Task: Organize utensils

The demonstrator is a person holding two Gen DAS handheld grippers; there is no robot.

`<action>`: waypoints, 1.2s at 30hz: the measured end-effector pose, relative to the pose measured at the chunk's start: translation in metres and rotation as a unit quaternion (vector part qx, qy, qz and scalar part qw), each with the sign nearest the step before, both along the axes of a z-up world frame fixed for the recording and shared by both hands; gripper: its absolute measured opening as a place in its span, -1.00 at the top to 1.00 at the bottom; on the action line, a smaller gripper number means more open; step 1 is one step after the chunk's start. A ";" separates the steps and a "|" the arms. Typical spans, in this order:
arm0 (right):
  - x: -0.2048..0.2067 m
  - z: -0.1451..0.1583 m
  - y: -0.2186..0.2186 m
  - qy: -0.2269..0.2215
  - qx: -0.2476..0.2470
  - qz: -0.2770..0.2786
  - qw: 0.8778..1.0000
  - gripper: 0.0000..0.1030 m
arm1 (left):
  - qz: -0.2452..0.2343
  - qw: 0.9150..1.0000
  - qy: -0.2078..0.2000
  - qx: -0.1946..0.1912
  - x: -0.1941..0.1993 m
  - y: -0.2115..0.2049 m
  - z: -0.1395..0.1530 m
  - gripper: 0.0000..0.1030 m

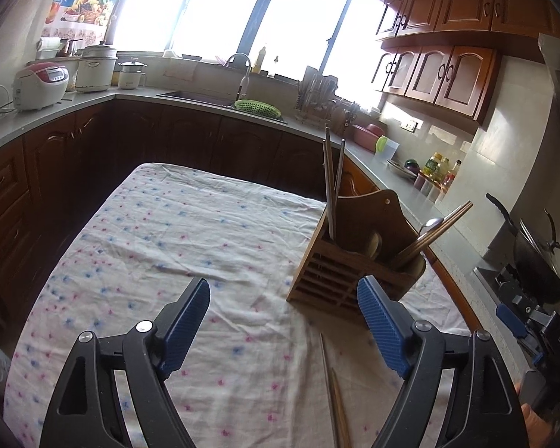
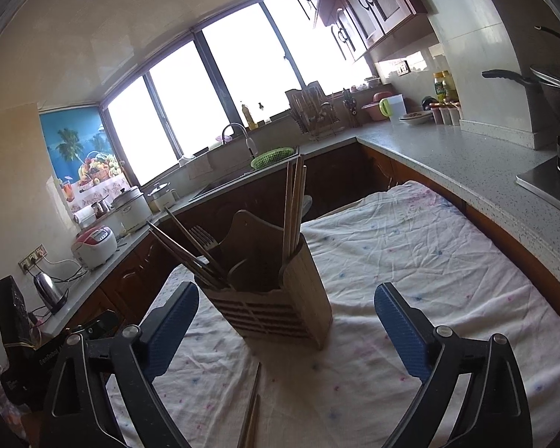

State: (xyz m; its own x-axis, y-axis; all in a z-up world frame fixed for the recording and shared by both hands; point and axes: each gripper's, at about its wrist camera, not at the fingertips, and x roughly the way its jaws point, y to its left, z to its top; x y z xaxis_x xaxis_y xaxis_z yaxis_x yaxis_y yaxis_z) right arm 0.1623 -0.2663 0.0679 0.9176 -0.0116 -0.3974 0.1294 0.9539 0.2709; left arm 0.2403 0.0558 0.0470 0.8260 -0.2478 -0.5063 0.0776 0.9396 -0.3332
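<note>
left gripper (image 1: 283, 321) jaws wide, empty | right gripper (image 2: 286, 323) likewise | chopsticks (image 1: 336, 395) below between jaws

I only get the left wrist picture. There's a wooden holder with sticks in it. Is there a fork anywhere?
Observer: Yes. The right wrist view shows a fork standing in the wooden holder, beside the leaning chopsticks.
Operator: Is the other gripper carrying something?
Observer: No. The right gripper is open with nothing between its fingers.
Operator: Anything by the rice cooker that I miss?
Observer: A metal kettle stands on the counter beside it.
</note>
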 end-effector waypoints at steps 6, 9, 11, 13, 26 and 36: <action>-0.017 -0.015 0.004 0.018 0.009 0.002 1.000 -0.88 | 0.004 1.000 0.015 -0.005 -0.021 0.005 -0.007 -0.58; -0.025 -0.019 0.006 0.023 0.009 0.003 1.000 -0.88 | 0.007 1.000 0.022 -0.009 -0.031 0.009 -0.010 -0.58; -0.030 -0.022 0.008 0.027 0.009 0.005 1.000 -0.88 | 0.011 1.000 0.023 -0.009 -0.038 0.010 -0.011 -0.58; -0.035 -0.025 0.011 0.030 0.010 0.006 0.999 -0.88 | 0.011 1.000 0.026 -0.011 -0.043 0.011 -0.012 -0.58; -0.074 -0.015 0.041 0.009 -0.057 0.021 0.998 -0.96 | 0.032 0.999 -0.001 0.016 -0.103 0.019 0.001 -0.72; -0.134 -0.008 0.068 -0.102 -0.147 -0.002 0.984 -1.00 | 0.060 0.994 -0.078 0.042 -0.167 0.015 0.000 -0.99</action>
State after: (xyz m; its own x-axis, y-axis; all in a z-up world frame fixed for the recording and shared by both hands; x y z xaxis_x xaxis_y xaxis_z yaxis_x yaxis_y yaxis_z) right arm 0.0287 -0.1986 0.0599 0.9775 -0.1025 -0.1842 0.1051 0.9945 0.0044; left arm 0.0737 0.0712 0.0471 0.9170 -0.1062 -0.3846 0.0088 0.9690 -0.2467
